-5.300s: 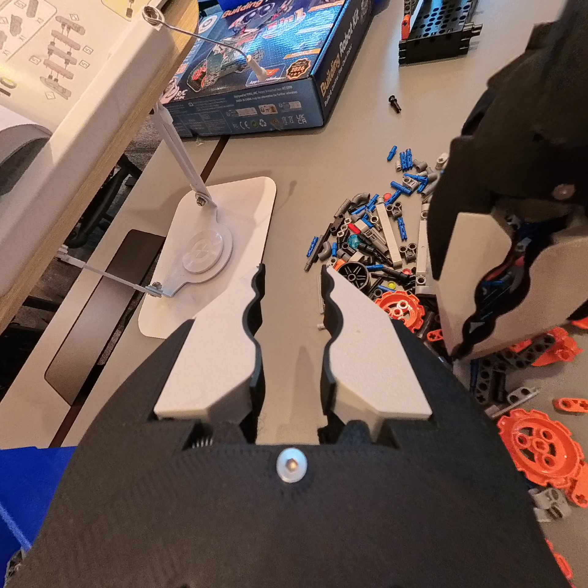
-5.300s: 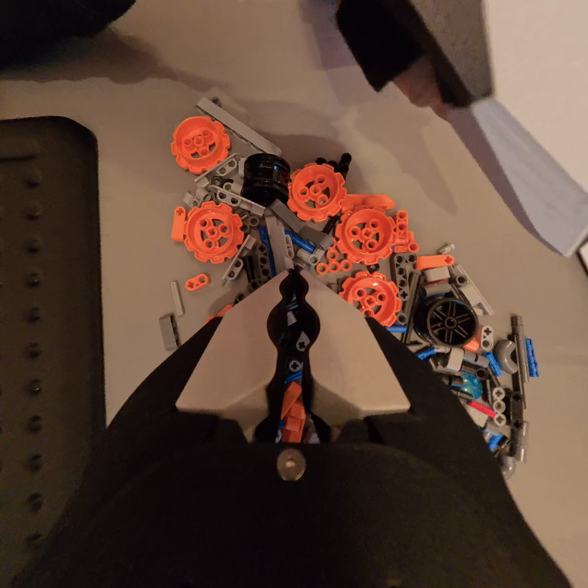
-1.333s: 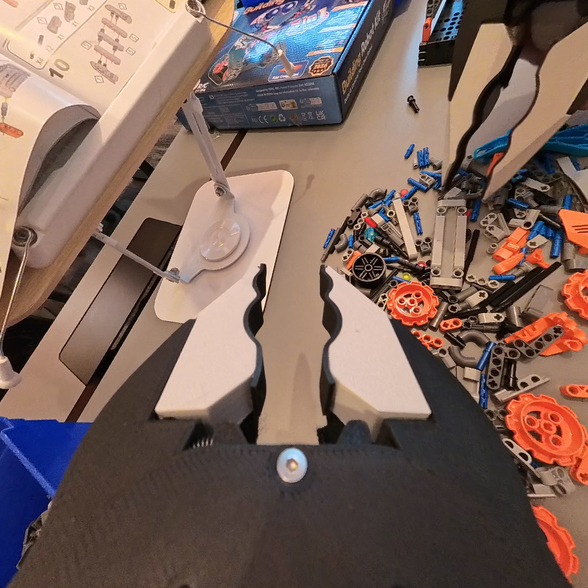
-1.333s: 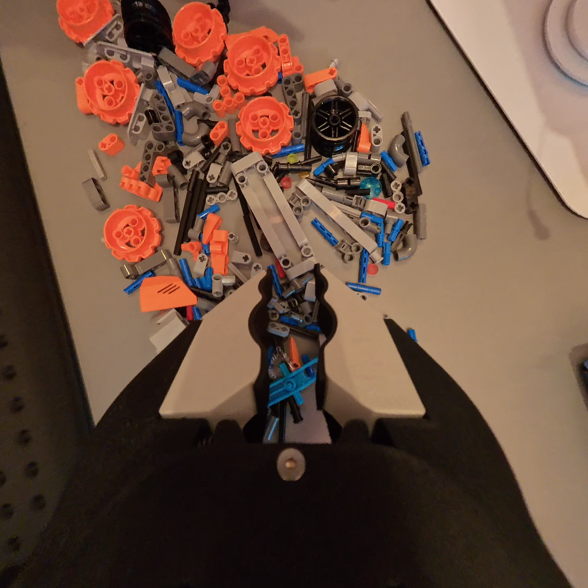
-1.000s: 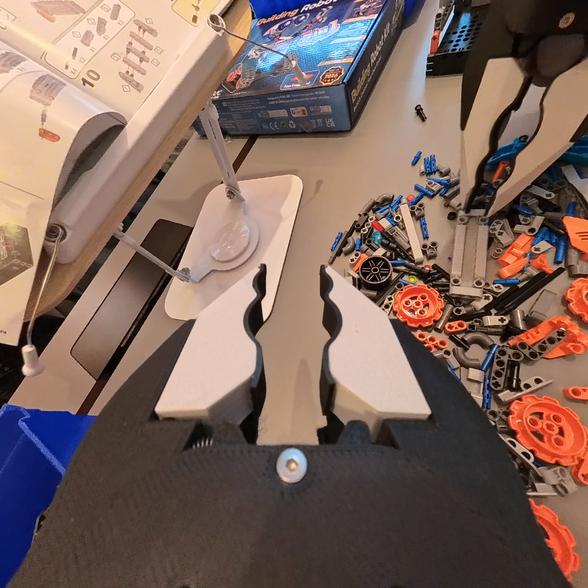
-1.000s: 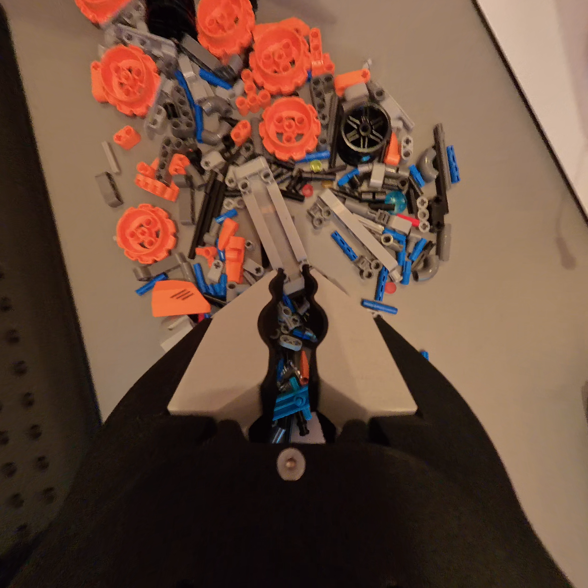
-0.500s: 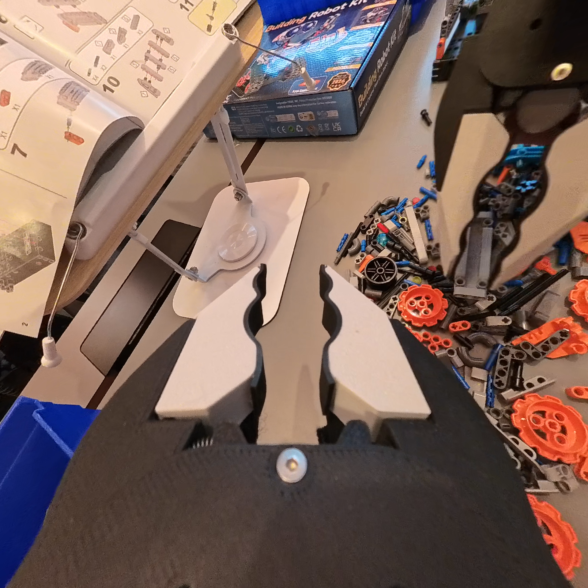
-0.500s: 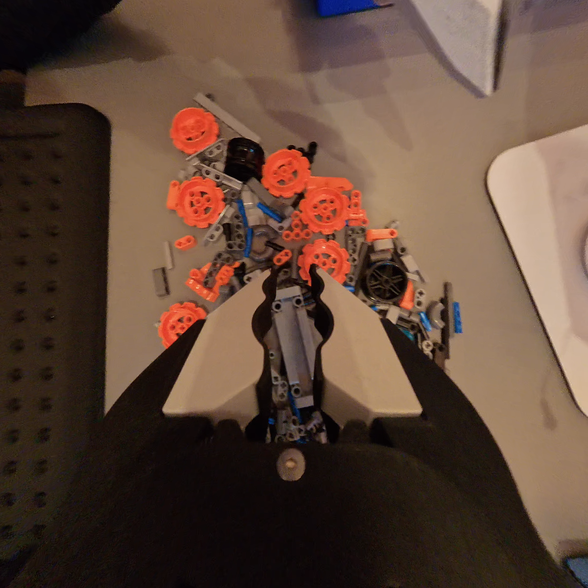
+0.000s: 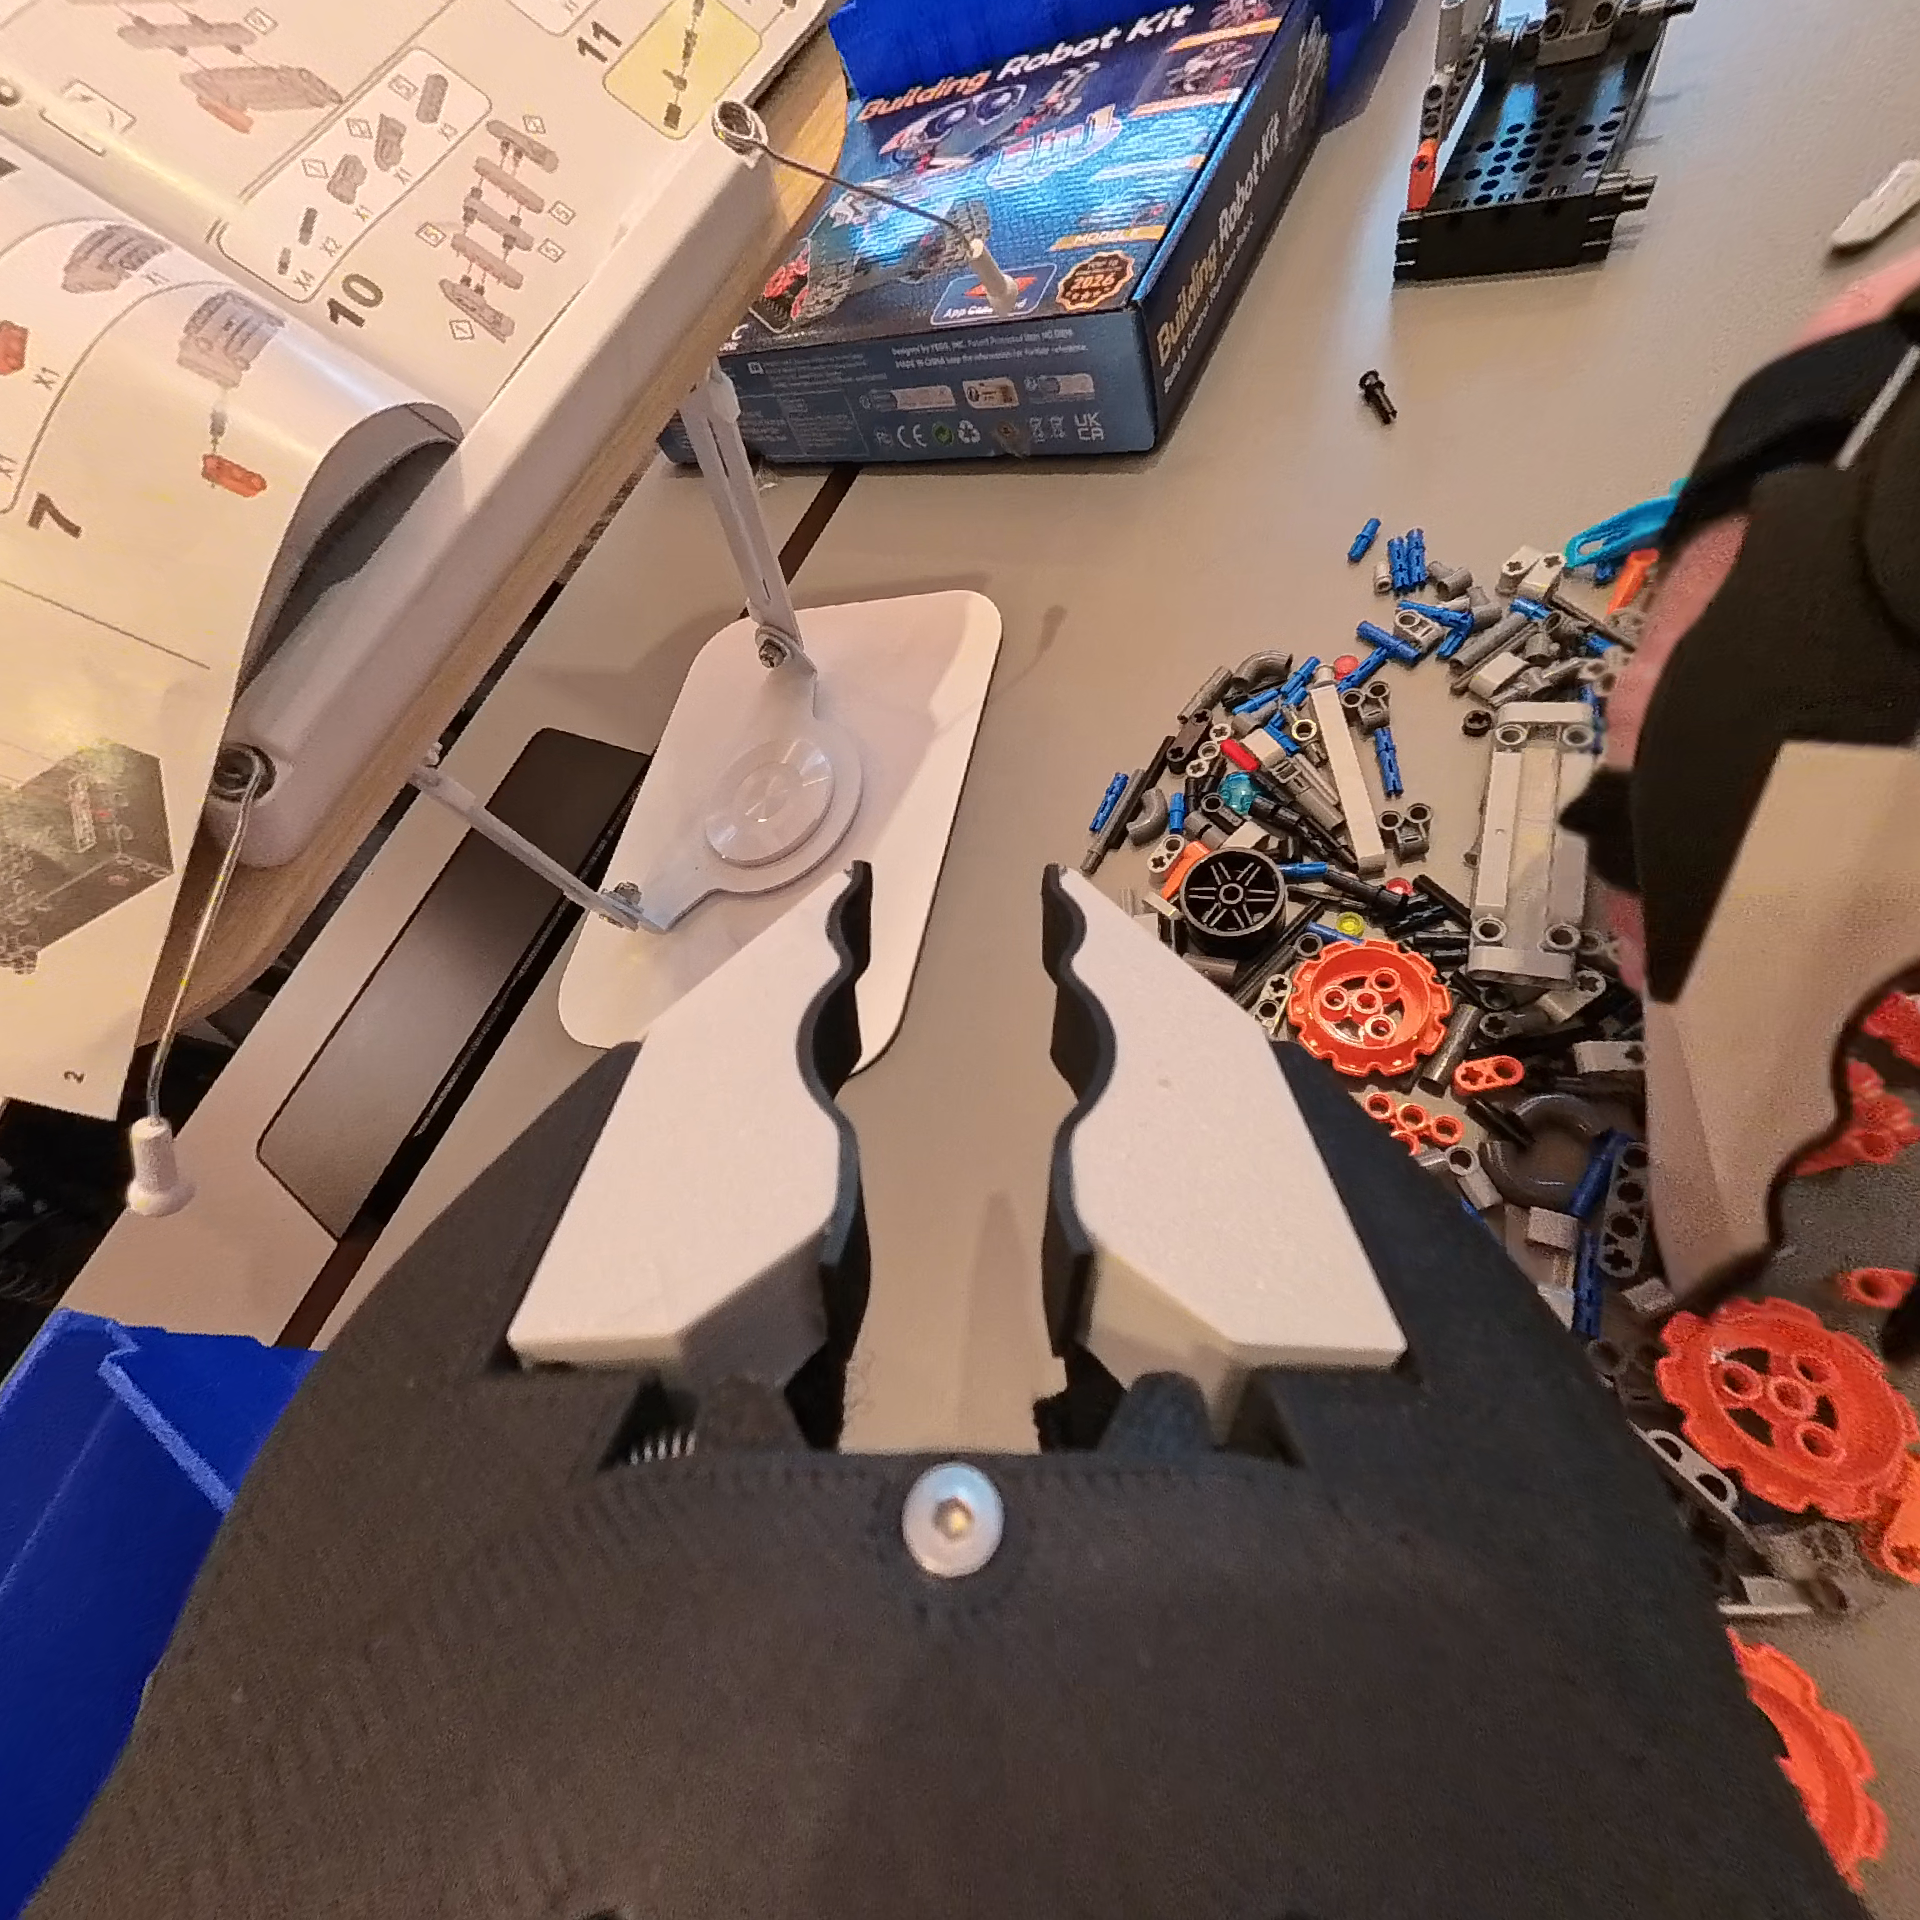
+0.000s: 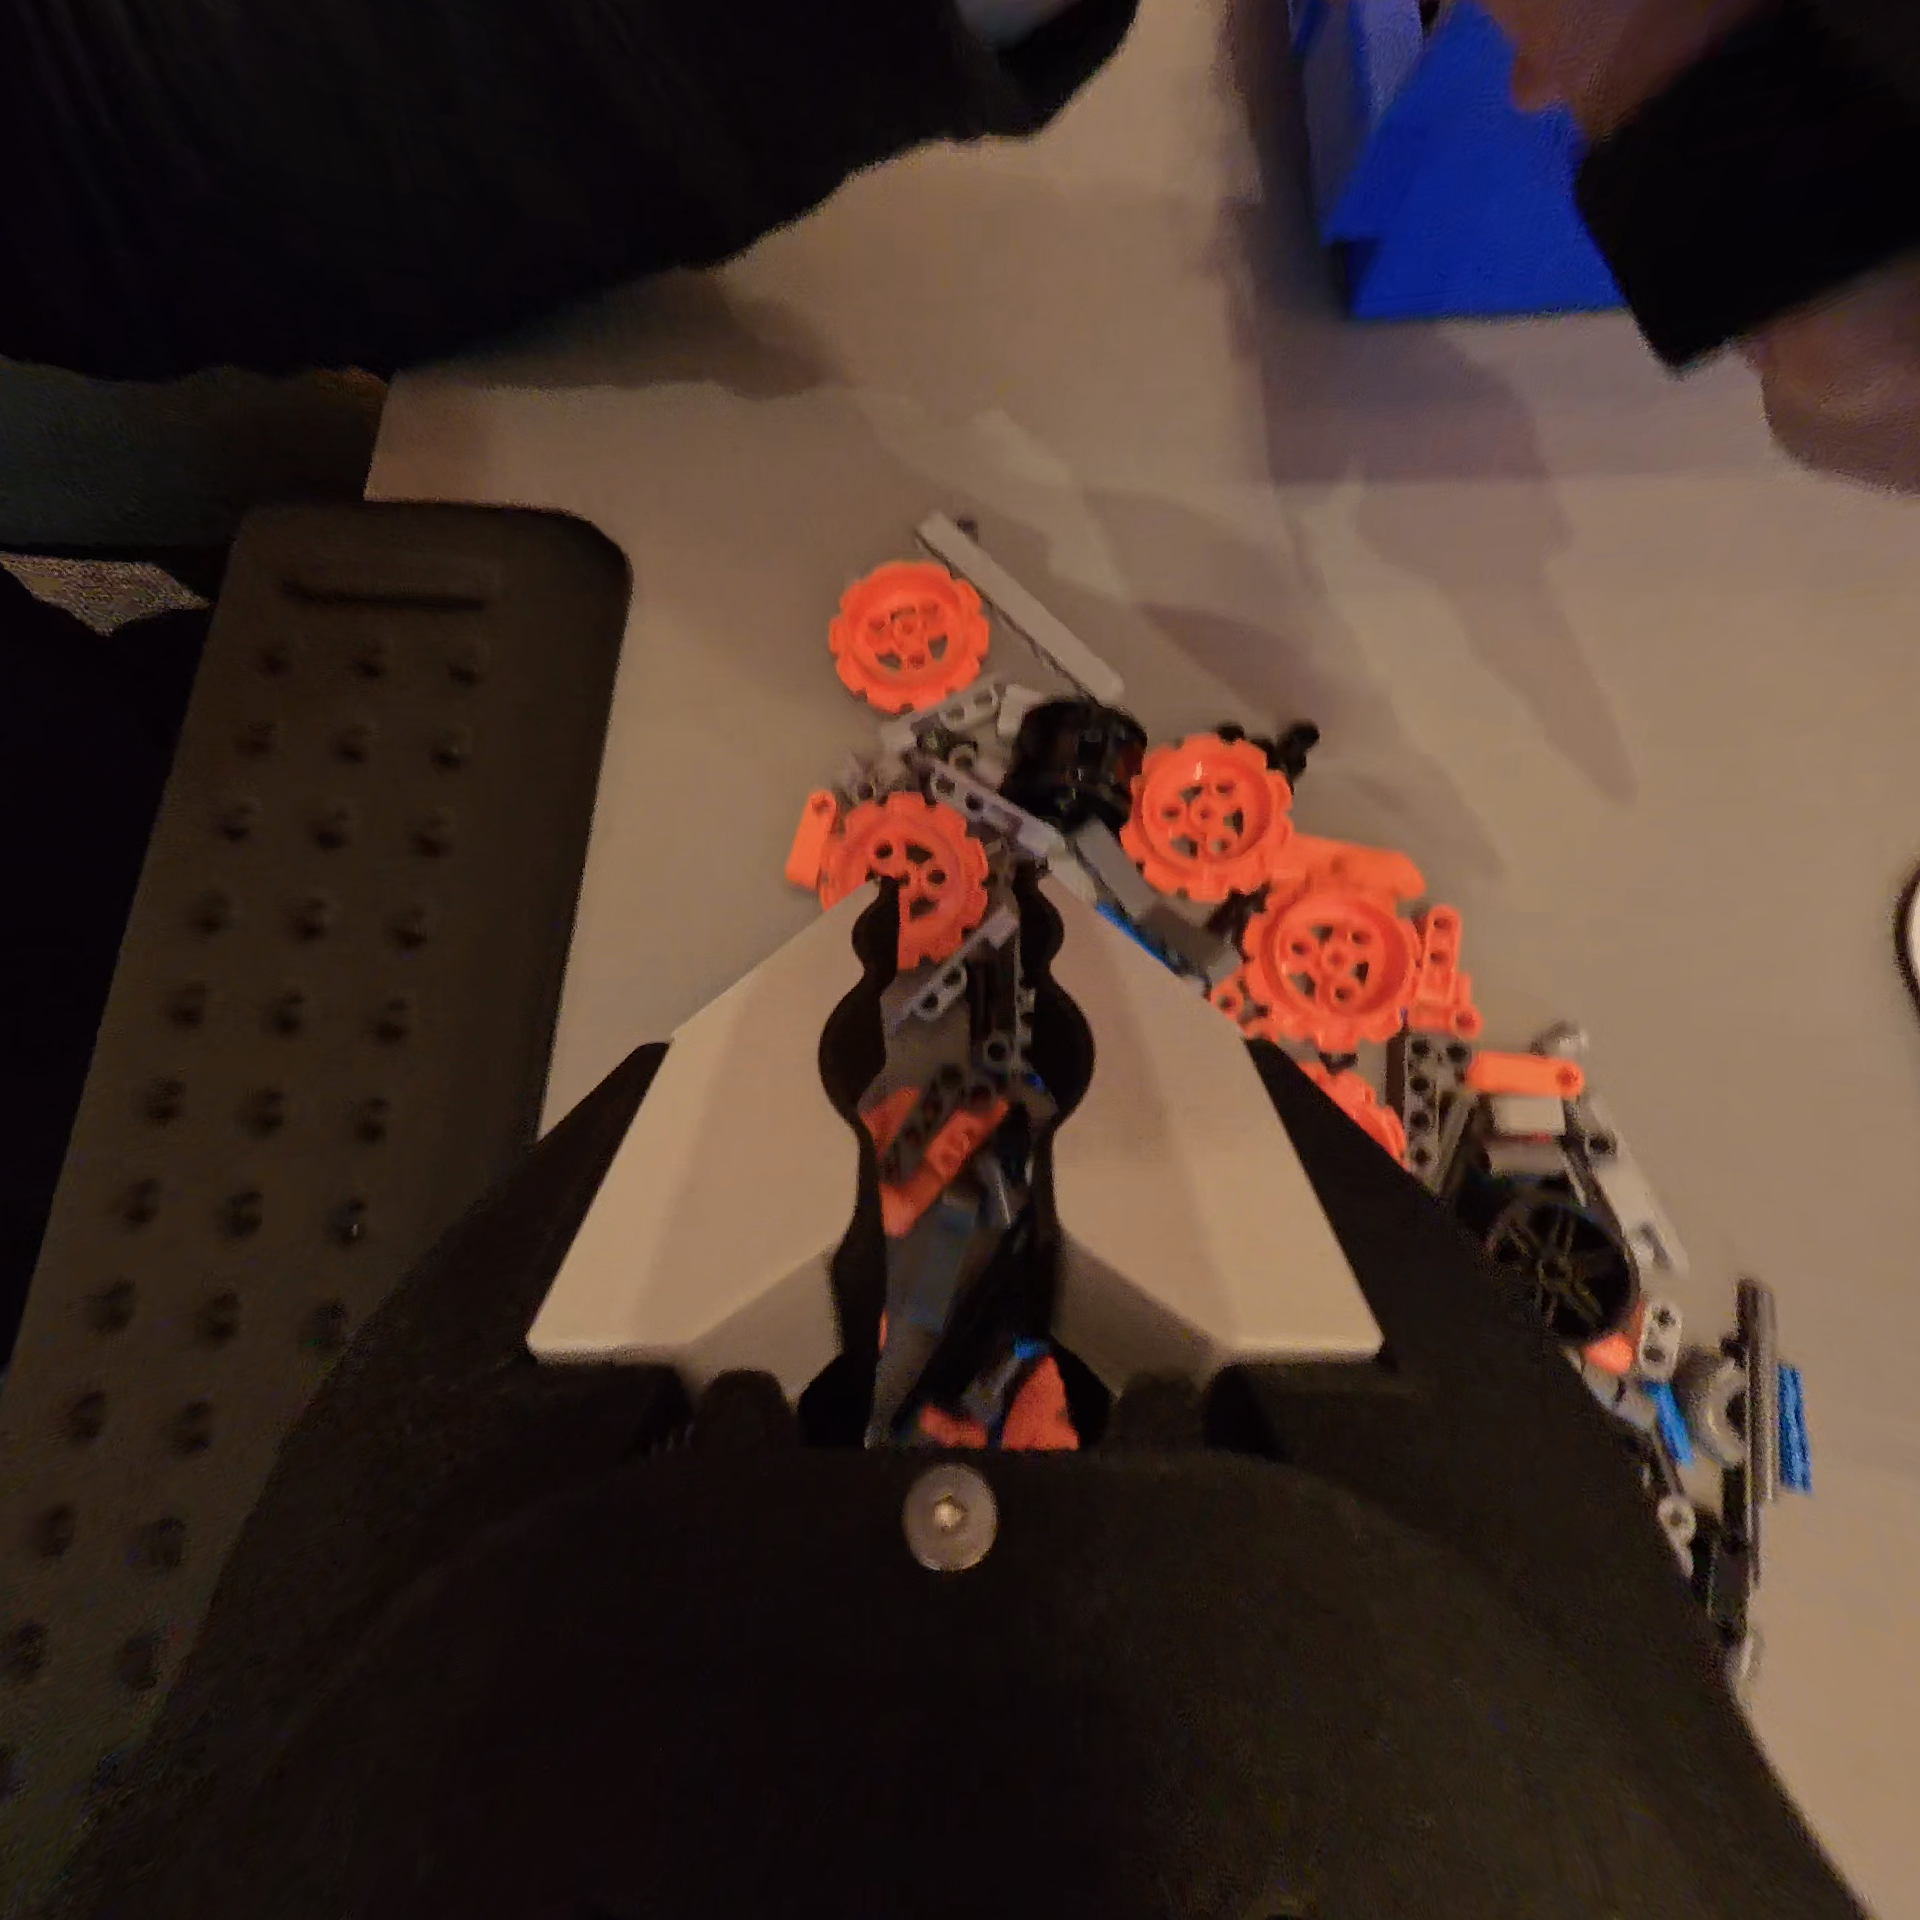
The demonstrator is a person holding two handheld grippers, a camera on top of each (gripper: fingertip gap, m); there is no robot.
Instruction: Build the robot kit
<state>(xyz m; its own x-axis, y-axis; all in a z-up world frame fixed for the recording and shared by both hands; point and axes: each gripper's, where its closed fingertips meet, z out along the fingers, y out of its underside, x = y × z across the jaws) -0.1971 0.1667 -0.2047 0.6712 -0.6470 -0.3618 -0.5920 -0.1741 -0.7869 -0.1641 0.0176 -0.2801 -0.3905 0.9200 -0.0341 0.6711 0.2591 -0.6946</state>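
Toy building pieces (image 9: 1382, 894) lie in a heap at the right of the left wrist view, on a grey table (image 9: 1143, 540). At the upper left an instruction book (image 9: 208, 312) leans on a white stand (image 9: 810, 790). A blue box (image 9: 997, 260) sits at the top. The left gripper (image 9: 948, 894) is wide open, holds nothing, and hangs over bare table. The right gripper (image 10: 961, 899) points down over the heap, its tips apart, over an orange wheel (image 10: 914, 868). It is blurry; no grip shows.

Left wrist view bright, sharp, bowed at edges; right wrist view dim, orange-tinted, motion-blurred, with soft shadows
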